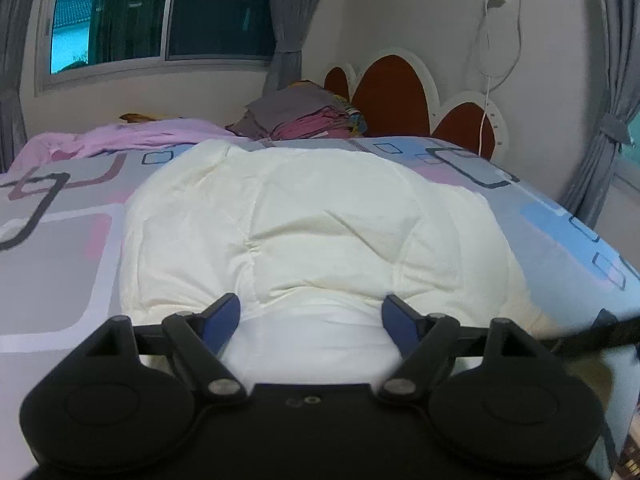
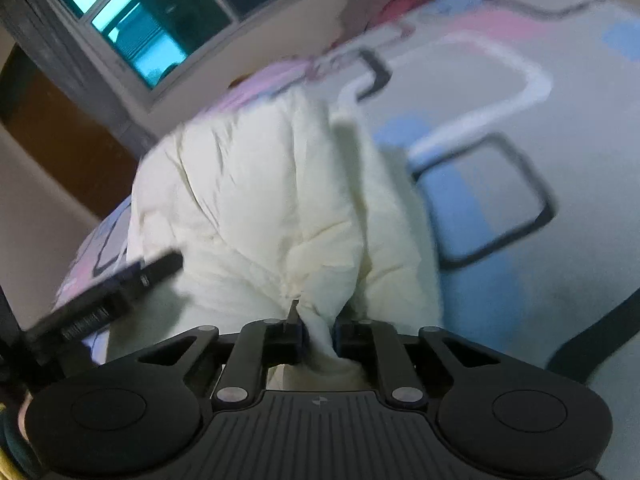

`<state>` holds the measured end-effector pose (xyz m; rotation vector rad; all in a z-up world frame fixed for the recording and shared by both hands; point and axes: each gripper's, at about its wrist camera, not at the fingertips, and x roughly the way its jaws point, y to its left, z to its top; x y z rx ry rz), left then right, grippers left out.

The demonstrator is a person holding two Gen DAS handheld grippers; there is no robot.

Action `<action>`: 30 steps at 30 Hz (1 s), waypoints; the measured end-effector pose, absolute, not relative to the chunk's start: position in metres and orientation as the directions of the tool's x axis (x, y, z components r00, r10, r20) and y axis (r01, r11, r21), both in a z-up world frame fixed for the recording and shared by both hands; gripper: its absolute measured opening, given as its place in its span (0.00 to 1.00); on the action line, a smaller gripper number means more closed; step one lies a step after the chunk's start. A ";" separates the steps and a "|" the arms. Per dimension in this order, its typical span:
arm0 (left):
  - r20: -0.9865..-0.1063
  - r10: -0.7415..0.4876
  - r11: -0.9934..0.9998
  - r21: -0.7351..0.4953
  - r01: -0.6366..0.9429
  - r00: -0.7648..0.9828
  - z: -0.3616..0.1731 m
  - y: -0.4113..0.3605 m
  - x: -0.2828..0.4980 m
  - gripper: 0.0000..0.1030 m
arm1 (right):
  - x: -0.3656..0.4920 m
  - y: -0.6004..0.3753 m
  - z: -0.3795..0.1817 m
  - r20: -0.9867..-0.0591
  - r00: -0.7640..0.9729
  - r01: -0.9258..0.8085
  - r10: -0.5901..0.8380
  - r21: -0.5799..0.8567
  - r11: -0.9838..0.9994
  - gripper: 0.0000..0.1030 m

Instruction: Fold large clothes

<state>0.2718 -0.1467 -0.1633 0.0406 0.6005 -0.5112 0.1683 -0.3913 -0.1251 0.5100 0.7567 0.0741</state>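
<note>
right tongs (image 2: pixel 318 330) pinch a fold of the cream quilt (image 1: pixel 304 220) on the bed (image 1: pixel 60 248); left tongs (image 1: pixel 311 316) gape wide over it.

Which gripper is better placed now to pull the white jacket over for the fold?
Right, probably. The right gripper is already shut on the jacket, with cloth bunched between its pads. The left gripper is open above the hem and holds nothing.

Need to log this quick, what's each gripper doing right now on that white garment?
Left gripper: open, jaws wide over the white padded garment, not gripping.
Right gripper: closed, pinching a fold of the garment's edge.
</note>
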 end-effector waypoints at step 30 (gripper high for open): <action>-0.578 -0.443 0.888 -0.176 0.425 0.686 -0.175 -0.146 0.298 0.82 | 0.279 -0.354 -0.211 -0.597 0.800 0.095 0.054 0.216 0.972 0.06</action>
